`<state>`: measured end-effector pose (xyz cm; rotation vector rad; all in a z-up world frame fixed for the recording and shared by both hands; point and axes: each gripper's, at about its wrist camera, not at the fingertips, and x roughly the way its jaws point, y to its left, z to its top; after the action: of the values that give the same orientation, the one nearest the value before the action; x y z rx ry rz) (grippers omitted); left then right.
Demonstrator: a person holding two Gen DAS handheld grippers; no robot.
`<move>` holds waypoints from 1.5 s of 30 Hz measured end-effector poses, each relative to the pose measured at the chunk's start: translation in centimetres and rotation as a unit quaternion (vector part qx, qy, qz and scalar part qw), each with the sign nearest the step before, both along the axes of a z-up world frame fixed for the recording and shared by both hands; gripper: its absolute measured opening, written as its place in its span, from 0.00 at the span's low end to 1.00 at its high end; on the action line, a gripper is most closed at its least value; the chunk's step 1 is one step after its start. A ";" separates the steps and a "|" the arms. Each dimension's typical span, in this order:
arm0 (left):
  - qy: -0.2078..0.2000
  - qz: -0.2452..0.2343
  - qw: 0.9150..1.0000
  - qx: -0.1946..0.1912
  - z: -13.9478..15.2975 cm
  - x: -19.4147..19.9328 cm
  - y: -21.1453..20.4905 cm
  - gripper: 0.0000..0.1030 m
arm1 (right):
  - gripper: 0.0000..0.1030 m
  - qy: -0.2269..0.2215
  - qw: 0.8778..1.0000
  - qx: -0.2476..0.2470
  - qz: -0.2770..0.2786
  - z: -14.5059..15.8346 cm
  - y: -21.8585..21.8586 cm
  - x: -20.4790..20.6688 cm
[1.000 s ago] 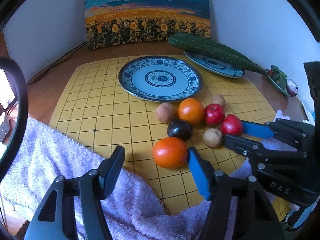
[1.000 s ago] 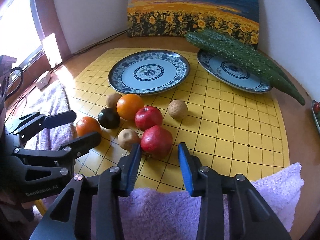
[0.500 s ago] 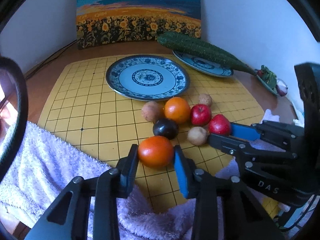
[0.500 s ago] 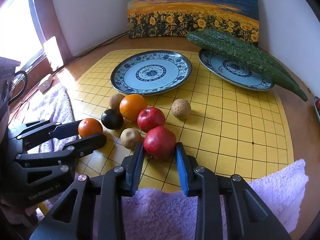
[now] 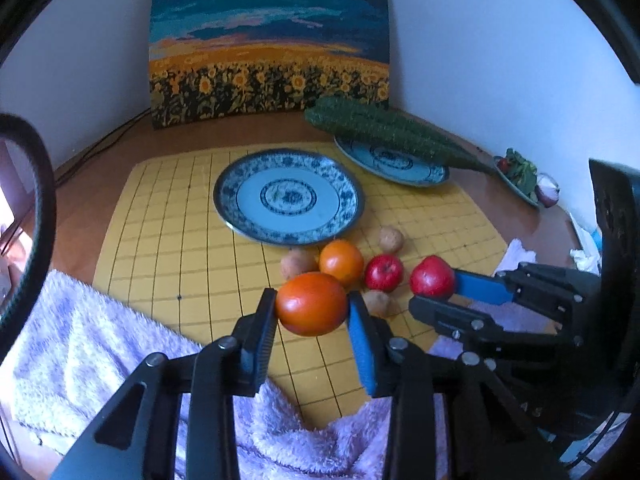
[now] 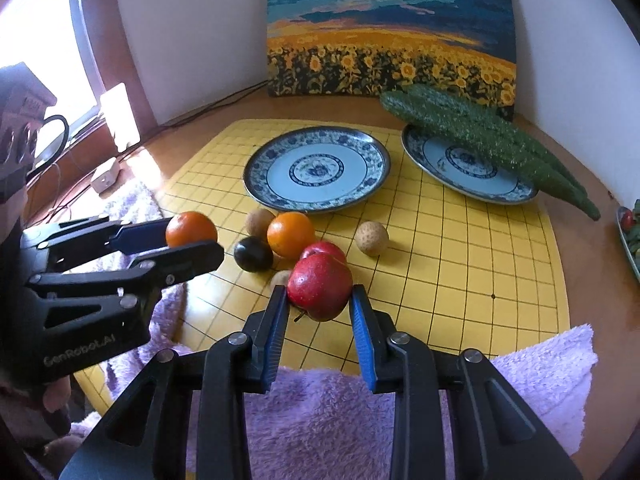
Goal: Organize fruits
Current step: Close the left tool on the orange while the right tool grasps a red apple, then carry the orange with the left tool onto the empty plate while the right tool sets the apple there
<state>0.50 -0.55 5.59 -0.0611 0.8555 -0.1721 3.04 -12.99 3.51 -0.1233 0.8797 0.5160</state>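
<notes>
At the left edge of the right wrist view, the left gripper (image 6: 192,236) is clamped on an orange tomato-like fruit (image 6: 191,229), which looks clear of the yellow grid mat (image 6: 460,264); in the left wrist view that same fruit (image 5: 311,303) sits squarely between the blue pads. Just right of it on the mat lie a dark round fruit (image 6: 253,254), a brown one (image 6: 259,221) and an orange (image 6: 290,234), bunched close together. At lower centre the right gripper (image 6: 320,300) is closed on a red apple (image 6: 320,291), with a second red apple (image 6: 325,249) touching or nearly touching behind it and a small brown fruit (image 6: 281,278) at its left. Further right a pale brown fruit (image 6: 372,238) sits alone. Above the cluster, at upper centre, the empty blue-patterned plate (image 6: 256,188) looks the likely target; the plate at upper right (image 6: 416,148) already carries the long green cucumbers (image 6: 480,136). To do this step well, I would raise each fruit straight up before carrying it over, so the neighbours are not nudged into rolling, keep the grip steady, bring one gripper to the plate at a time so the two do not meet over it, and lower each fruit onto the flat centre before opening, since round fruit could roll off the sloping rim.
</notes>
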 end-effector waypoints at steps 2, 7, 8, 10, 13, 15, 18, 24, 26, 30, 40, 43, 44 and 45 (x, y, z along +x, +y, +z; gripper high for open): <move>-0.007 0.005 1.000 0.001 0.6 0.2 0.1 0.35 | 0.31 0.000 1.000 0.005 -0.002 0.5 -0.1 0.2; -0.021 0.014 1.000 0.006 1.9 1.1 0.9 0.35 | 0.31 -0.002 1.000 0.015 -0.007 1.9 -0.2 1.1; -0.022 0.016 1.000 0.005 2.1 1.4 1.1 0.35 | 0.31 -0.004 1.000 0.013 -0.007 2.2 -0.1 1.3; -0.023 0.018 1.000 0.003 2.4 2.0 1.3 0.35 | 0.31 -0.008 1.000 0.010 -0.009 2.7 0.1 1.8; -0.029 0.015 0.999 0.008 3.0 3.0 1.4 0.35 | 0.31 -0.014 1.000 0.009 -0.011 3.3 0.3 2.4; -0.034 0.012 0.999 0.013 3.1 3.8 1.4 0.35 | 0.31 -0.017 1.000 0.009 -0.012 3.5 0.5 3.0; -0.031 0.014 0.999 0.019 2.8 5.2 1.5 0.35 | 0.31 -0.018 1.000 0.015 -0.020 3.6 0.7 4.2; -0.021 0.018 0.999 0.017 1.9 8.0 1.5 0.35 | 0.31 -0.016 1.000 0.015 -0.022 3.0 1.3 6.6; -0.019 0.018 0.999 0.018 1.5 9.2 1.3 0.35 | 0.31 -0.015 1.000 0.012 -0.019 2.6 1.6 7.4; -0.004 0.031 0.999 0.043 0.0 11.4 1.0 0.35 | 0.31 -0.015 0.999 -0.001 -0.032 1.5 1.8 8.9; 0.036 0.045 0.998 0.035 -3.6 14.5 1.7 0.35 | 0.31 -0.001 0.999 -0.008 -0.045 -1.7 2.6 11.4; 0.036 0.047 0.998 0.024 -3.7 14.7 2.0 0.35 | 0.31 -0.008 0.999 -0.008 -0.048 -1.9 2.5 11.8; 0.036 0.046 0.998 0.026 -3.6 14.8 1.9 0.35 | 0.31 -0.007 0.999 -0.007 -0.049 -1.9 2.5 11.9; 0.037 0.045 0.998 0.027 -3.7 14.9 1.8 0.35 | 0.31 -0.008 0.999 -0.007 -0.049 -1.9 2.5 12.0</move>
<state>15.39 1.30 1.88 -0.0553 0.9295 -0.0617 15.01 -10.49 1.56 -0.0962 0.8687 0.4182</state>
